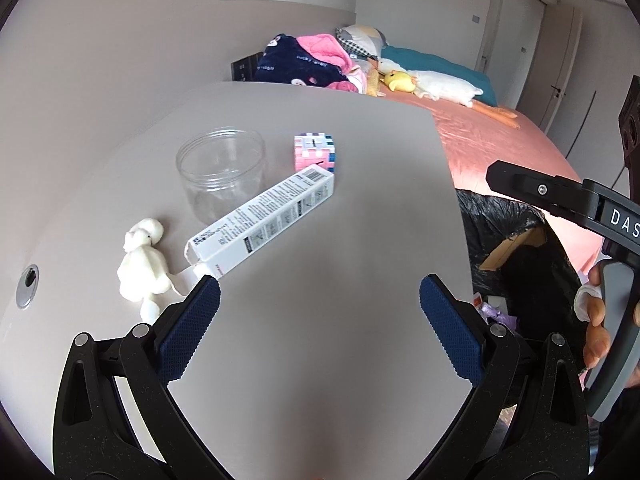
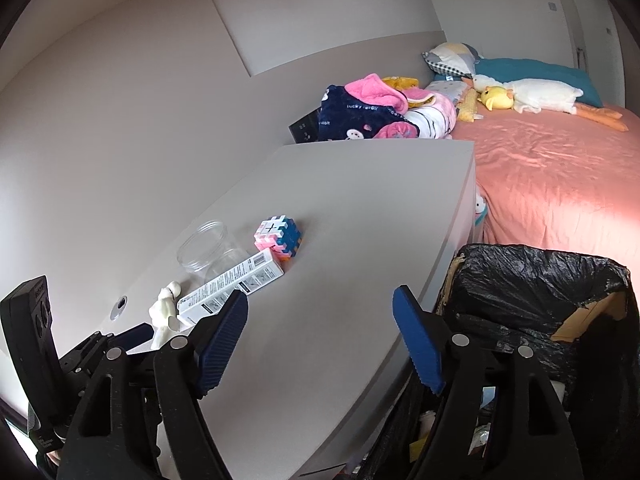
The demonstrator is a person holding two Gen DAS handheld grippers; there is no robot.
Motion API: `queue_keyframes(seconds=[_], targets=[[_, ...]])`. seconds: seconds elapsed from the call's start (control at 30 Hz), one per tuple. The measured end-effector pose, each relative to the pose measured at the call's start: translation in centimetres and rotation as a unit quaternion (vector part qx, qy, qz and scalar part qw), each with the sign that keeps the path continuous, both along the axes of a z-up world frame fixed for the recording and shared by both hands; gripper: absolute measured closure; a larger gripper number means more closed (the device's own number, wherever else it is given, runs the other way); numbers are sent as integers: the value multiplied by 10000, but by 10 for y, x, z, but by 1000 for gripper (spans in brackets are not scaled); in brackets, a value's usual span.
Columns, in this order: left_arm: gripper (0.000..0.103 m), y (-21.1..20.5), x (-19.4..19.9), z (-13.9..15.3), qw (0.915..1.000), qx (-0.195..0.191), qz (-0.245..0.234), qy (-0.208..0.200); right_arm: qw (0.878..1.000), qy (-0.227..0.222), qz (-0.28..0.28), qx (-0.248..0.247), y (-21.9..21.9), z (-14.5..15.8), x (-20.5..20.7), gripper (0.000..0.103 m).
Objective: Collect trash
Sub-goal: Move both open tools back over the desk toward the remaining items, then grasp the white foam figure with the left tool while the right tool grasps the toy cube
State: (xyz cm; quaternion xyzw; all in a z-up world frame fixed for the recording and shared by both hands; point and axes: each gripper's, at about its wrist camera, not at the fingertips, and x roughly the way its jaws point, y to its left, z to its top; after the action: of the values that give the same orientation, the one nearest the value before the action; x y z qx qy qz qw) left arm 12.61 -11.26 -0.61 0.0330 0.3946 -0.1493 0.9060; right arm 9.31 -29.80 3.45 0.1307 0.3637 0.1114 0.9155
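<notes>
Both the left gripper [image 1: 320, 312] and right gripper [image 2: 320, 340] were wide open and empty, and the long white box [image 1: 260, 220], left of middle, looked light and stiff, best pinched across its thin sides.

On the counter [image 1: 360, 220]: one clear plastic jar [image 1: 221, 172], one puzzle cube [image 1: 316, 152], one long white carton [image 1: 262, 222], one white figurine [image 1: 144, 268]. Beside it, one black-lined bin [image 2: 536, 300].

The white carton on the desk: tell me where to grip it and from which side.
Grip the carton mid-length, across its narrow width, coming from above. It lies flat and long, its far end close to the cube and one long side near the jar, so the ends are crowded. The left gripper is open and nearest, probably the better choice.
</notes>
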Motion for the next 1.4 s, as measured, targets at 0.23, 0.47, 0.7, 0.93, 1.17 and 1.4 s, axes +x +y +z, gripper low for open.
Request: queue_keyframes(seconds=[0.23,0.47,0.7,0.93,1.17,1.4], targets=[[6,32,8,0,9993,-38,364,6,9999,130,75,26,15,-8,13,21],[6,64,20,0,9972,-122,737,53,9997,206,160,-28,27,-15,28,21],[6,91,28,-1,9935,-143,1128,10,9993,297,219,-8,36,-22,41,21],[21,111,45,-12,9879,-177,1519,249,9991,328,230,-130,47,-25,58,21],[26,120,57,-26,9850,-146,1654,461,9987,406,93,-298,55,-33,75,21],[34,120,70,-39,9838,109,1666,651,9977,442,109,-500,68,-38,96,21]])
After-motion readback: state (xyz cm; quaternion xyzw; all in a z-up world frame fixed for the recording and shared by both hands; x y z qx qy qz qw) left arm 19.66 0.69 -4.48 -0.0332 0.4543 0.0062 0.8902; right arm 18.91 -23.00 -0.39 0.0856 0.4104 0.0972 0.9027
